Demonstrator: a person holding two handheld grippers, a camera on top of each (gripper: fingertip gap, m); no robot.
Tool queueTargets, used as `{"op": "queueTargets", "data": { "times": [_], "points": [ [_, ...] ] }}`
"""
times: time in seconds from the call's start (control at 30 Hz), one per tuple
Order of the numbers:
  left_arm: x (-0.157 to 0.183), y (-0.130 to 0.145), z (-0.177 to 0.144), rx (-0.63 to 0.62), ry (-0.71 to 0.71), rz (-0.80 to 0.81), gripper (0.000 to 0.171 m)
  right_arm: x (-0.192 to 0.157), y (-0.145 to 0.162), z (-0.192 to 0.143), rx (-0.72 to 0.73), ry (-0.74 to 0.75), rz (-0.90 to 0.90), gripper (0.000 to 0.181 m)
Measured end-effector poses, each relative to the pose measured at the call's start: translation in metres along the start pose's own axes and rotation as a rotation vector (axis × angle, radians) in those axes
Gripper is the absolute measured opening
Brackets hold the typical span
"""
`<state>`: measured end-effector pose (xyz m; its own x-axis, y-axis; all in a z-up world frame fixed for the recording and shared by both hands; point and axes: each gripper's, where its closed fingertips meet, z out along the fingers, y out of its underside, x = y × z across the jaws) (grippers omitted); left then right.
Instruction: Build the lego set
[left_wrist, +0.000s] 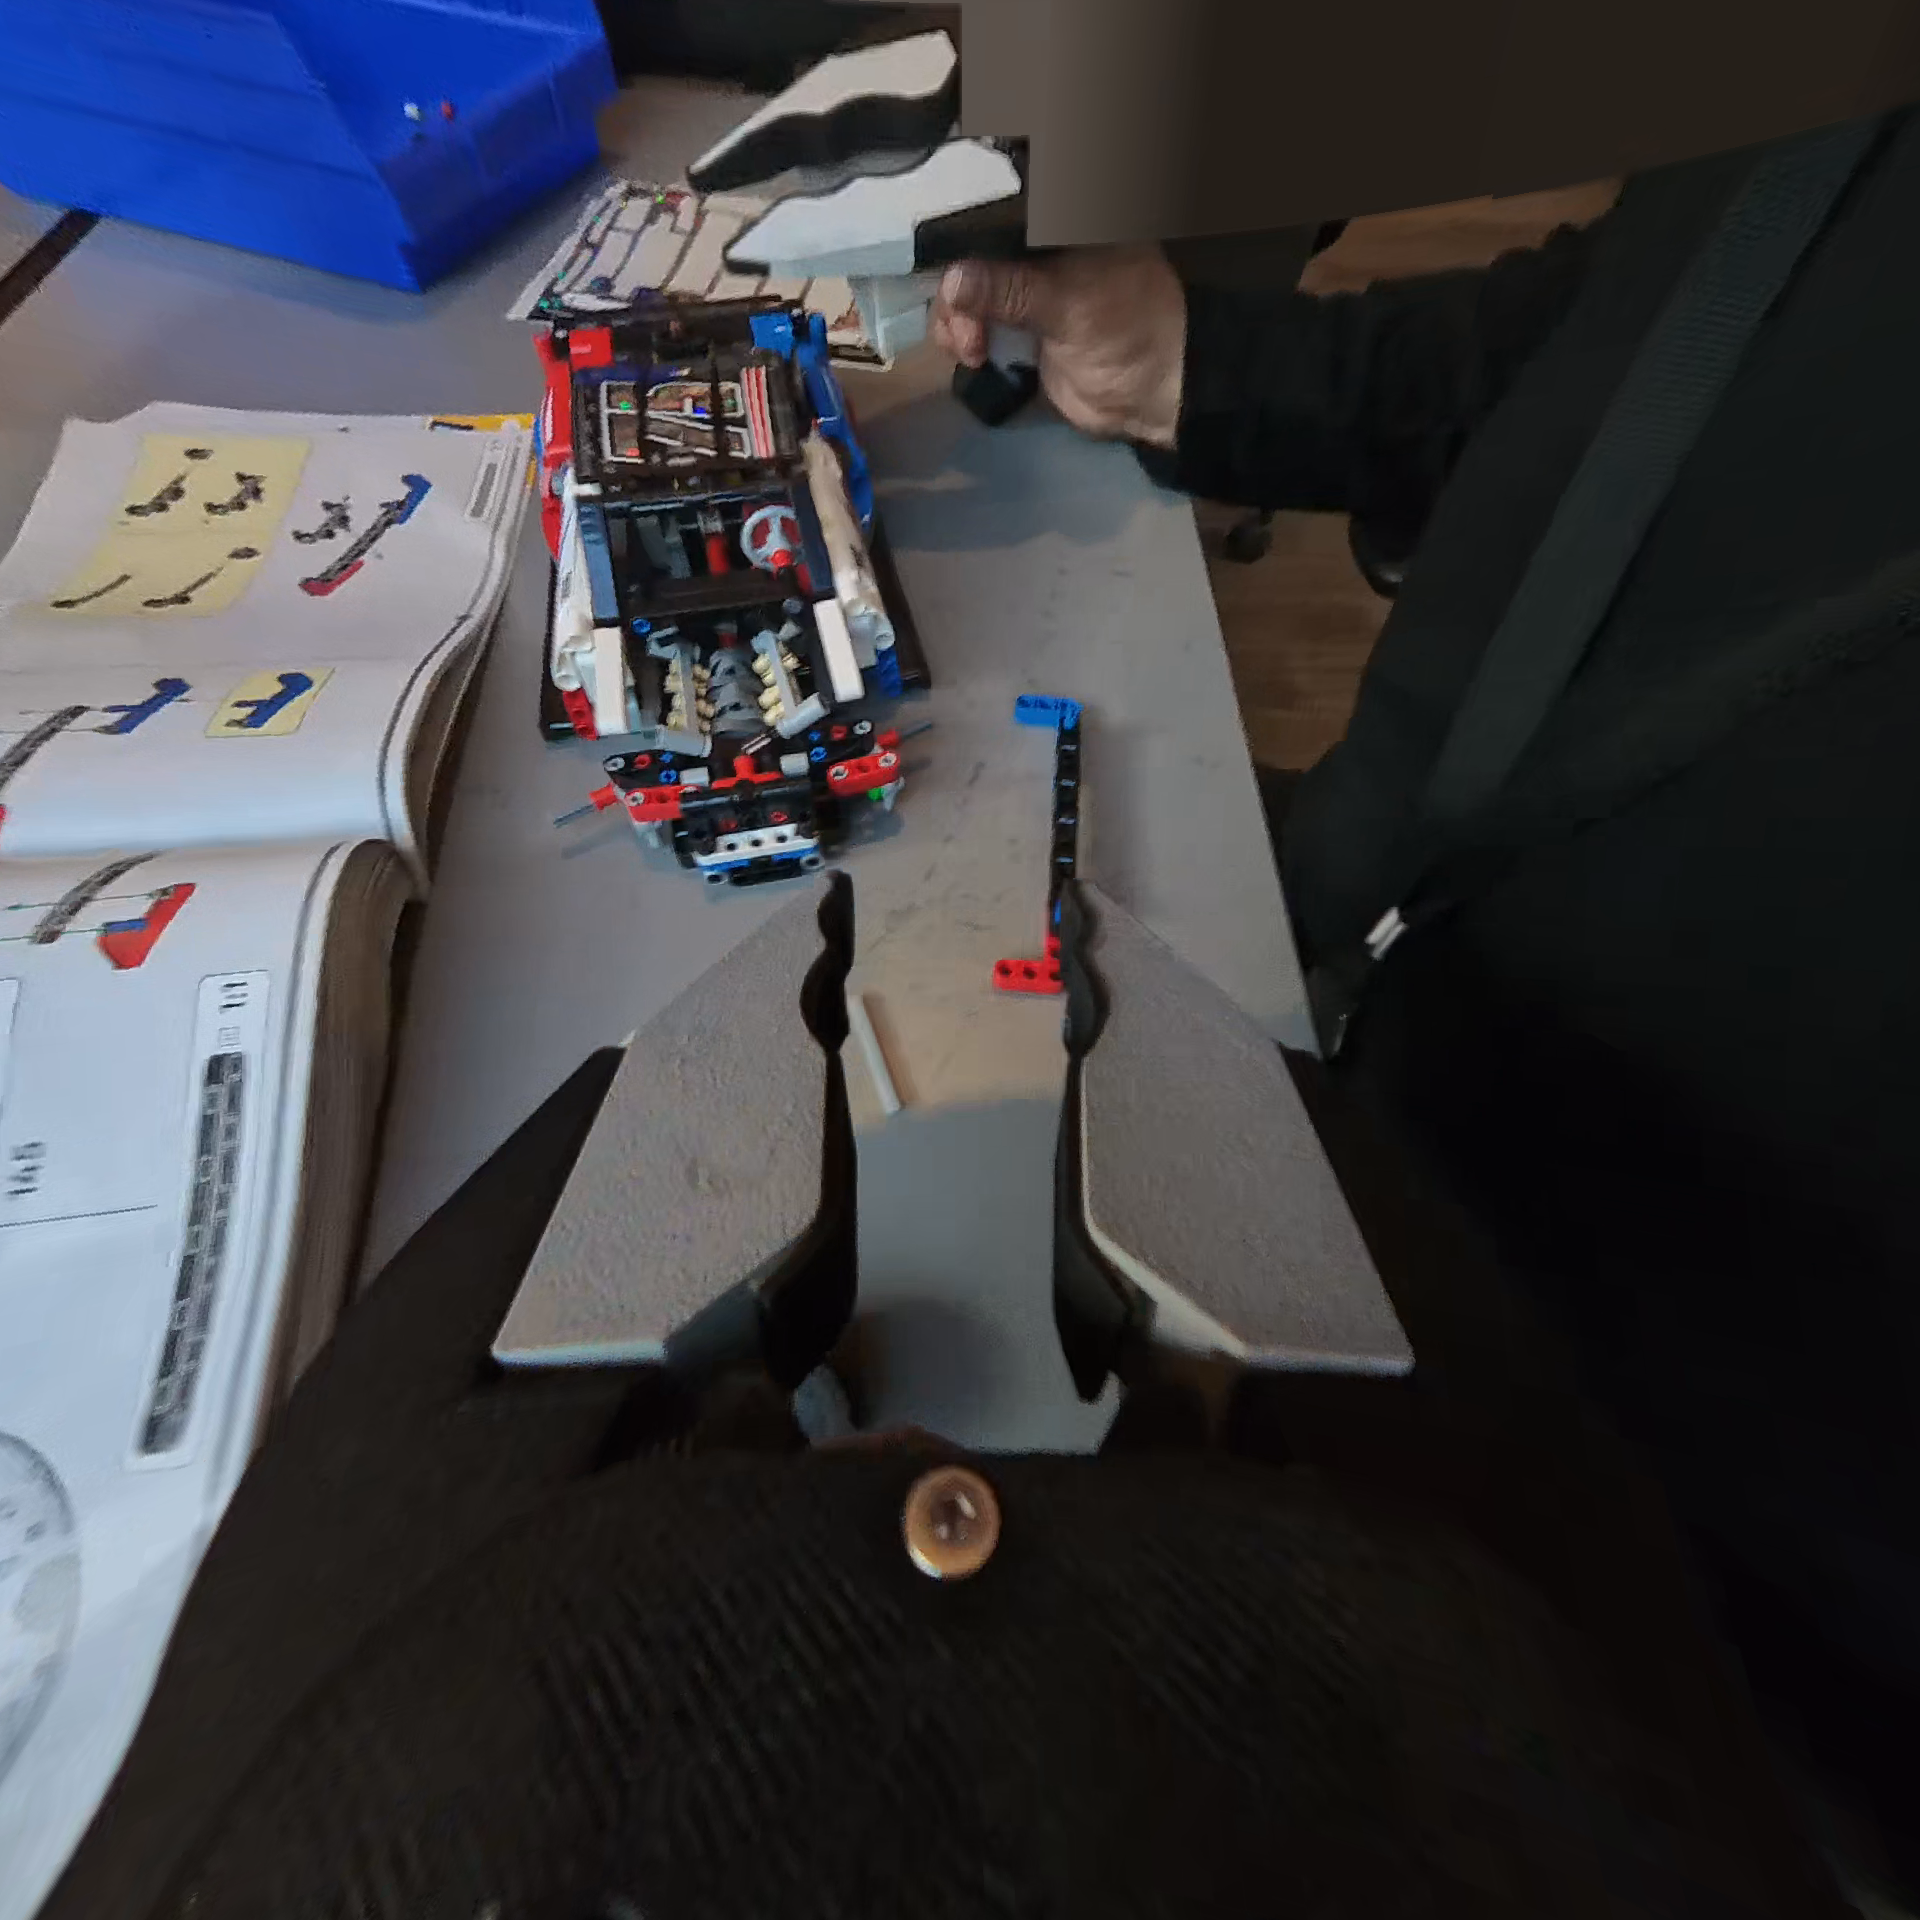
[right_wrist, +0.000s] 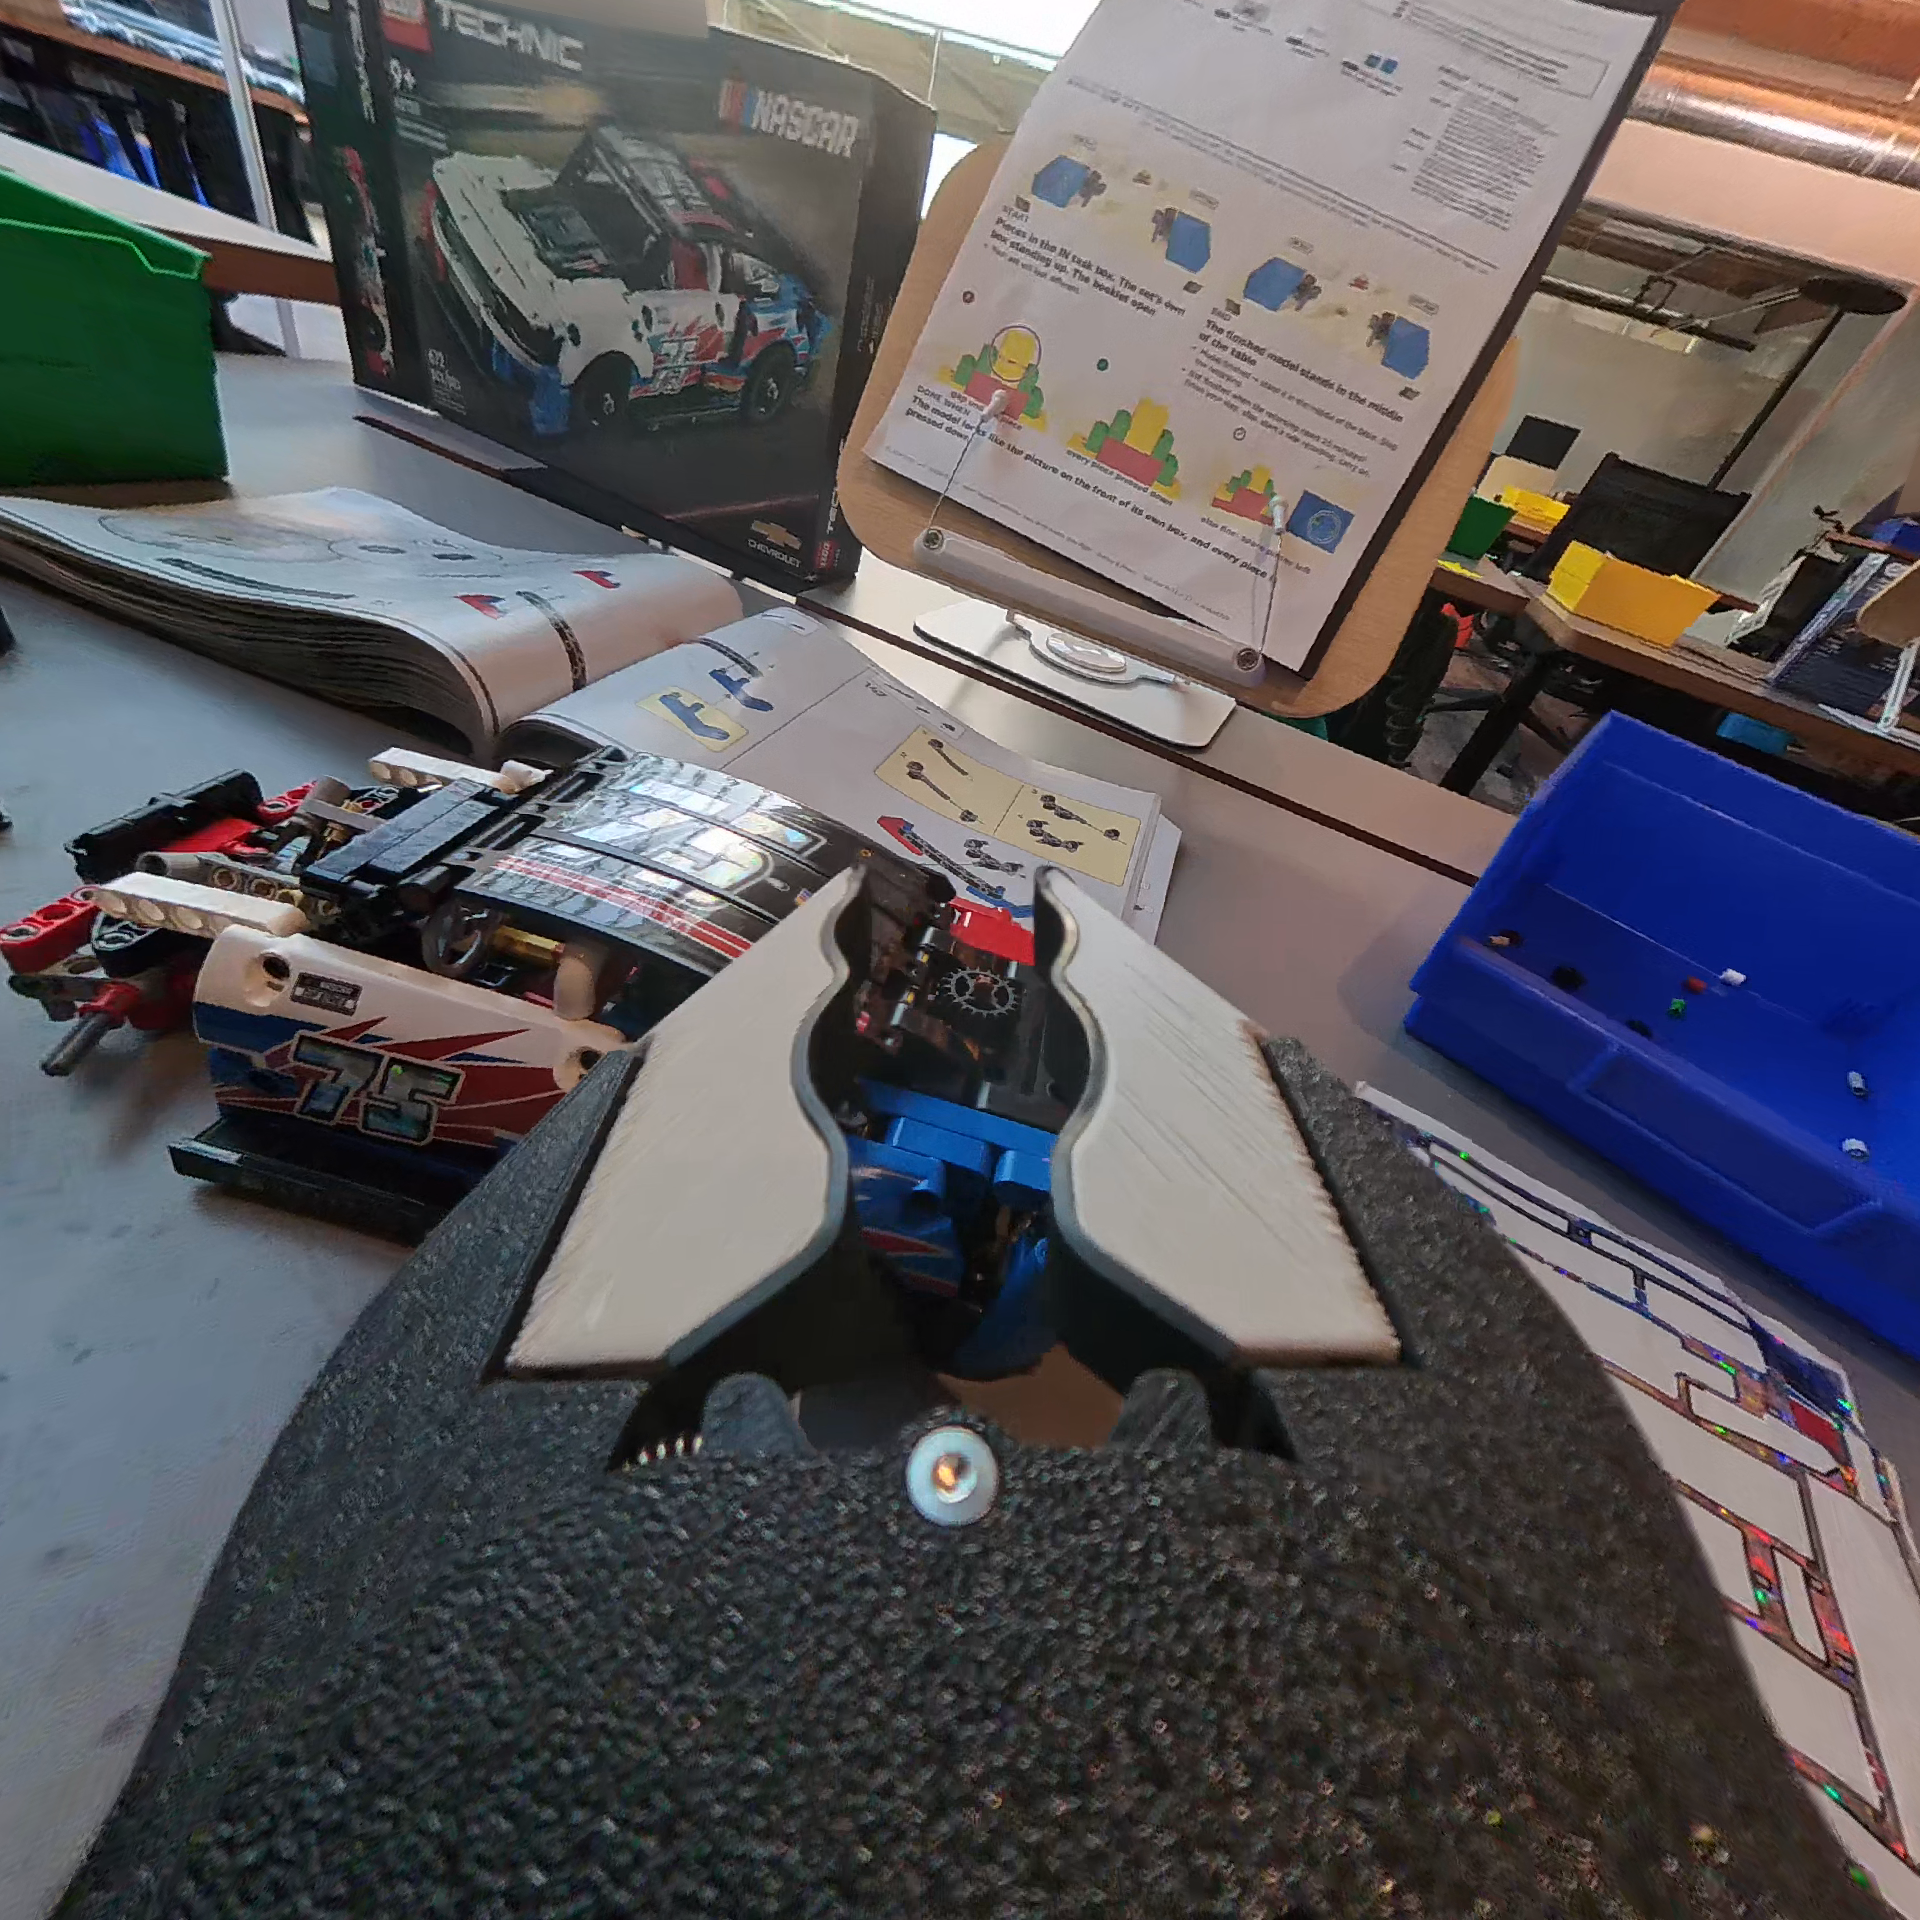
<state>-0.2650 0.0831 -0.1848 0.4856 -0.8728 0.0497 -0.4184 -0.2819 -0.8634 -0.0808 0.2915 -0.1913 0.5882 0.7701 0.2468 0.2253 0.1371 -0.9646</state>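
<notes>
The partly built race car (left_wrist: 727, 603) stands on the grey table (left_wrist: 1039, 540), nose toward my left gripper. It also shows in the right wrist view (right_wrist: 468, 935), white, red and blue. A loose black beam (left_wrist: 1065, 810) with a blue end and a red end lies right of the car. My left gripper (left_wrist: 954, 914) is open and empty, low over the table, with its right finger (left_wrist: 1174, 1143) beside the beam's red end. My right gripper (right_wrist: 951, 894) is open over the car's rear. It also shows in the left wrist view (left_wrist: 862, 177), held by a hand.
An open instruction booklet (left_wrist: 229, 623) lies left of the car. A blue bin (right_wrist: 1662, 1039) with a few small parts and a sticker sheet (right_wrist: 1714, 1455) are on the right. The set's box (right_wrist: 623, 260), a sheet on a stand (right_wrist: 1195, 312) and a green bin (right_wrist: 94, 343) stand behind. The table edge (left_wrist: 1247, 727) is near. About 30 cm separates my left fingertips from my right.
</notes>
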Motion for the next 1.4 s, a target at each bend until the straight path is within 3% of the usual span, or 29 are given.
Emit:
{"op": "queueTargets", "data": {
  "times": [0.07, 0.23, 0.33, 0.47, 0.6, 0.67, 0.77, 0.87, 1.0, 1.1, 1.23, 1.4],
  "points": [
    [0.018, 0.003, 0.003, 0.023, 0.049, -0.043, 0.041, 0.002, 0.002, 0.001, -0.013, 0.024, -0.024, 0.031],
    [0.050, 0.023, -0.014, 0.007, 0.080, -0.081, 0.031, 0.013, 0.006, 0.003, -0.046, 0.107, -0.046, 0.033],
    [0.047, 0.020, -0.048, 0.067, -0.031, -0.048, 0.030, 0.018, 0.005, 0.002, -0.034, 0.141, -0.049, 0.038],
    [-0.009, -0.004, -0.160, 0.320, -0.334, -0.198, 0.022, 0.028, 0.009, 0.002, -0.062, 0.212, -0.067, 0.039],
    [-0.100, 0.067, -0.293, 0.189, -0.822, -0.467, 0.023, 0.034, 0.014, 0.003, -0.091, 0.245, -0.060, 0.038],
    [-0.119, 0.088, -0.321, 0.122, -0.832, -0.579, 0.025, 0.035, 0.015, 0.003, -0.096, 0.245, -0.058, 0.038],
    [-0.151, 0.114, -0.334, -0.064, -0.879, -0.616, 0.029, 0.034, 0.017, 0.004, -0.111, 0.252, -0.076, 0.038],
    [-0.178, 0.138, -0.326, -0.294, -0.856, -0.634, 0.024, 0.034, 0.017, 0.004, -0.114, 0.253, -0.084, 0.038],
    [-0.213, 0.164, -0.316, -0.496, -0.822, -0.635, 0.024, 0.035, 0.017, 0.003, -0.110, 0.249, -0.081, 0.035],
    [-0.229, 0.174, -0.303, -0.539, -0.757, -0.673, 0.021, 0.033, 0.018, 0.004, -0.116, 0.239, -0.088, 0.034],
    [-0.253, 0.196, -0.294, -0.611, -0.782, -0.722, 0.023, 0.033, 0.017, 0.004, -0.110, 0.237, -0.086, 0.030],
    [-0.269, 0.206, -0.267, -0.582, -0.737, -0.775, 0.024, 0.034, 0.016, 0.003, -0.101, 0.240, -0.079, 0.028]
  ]
}}
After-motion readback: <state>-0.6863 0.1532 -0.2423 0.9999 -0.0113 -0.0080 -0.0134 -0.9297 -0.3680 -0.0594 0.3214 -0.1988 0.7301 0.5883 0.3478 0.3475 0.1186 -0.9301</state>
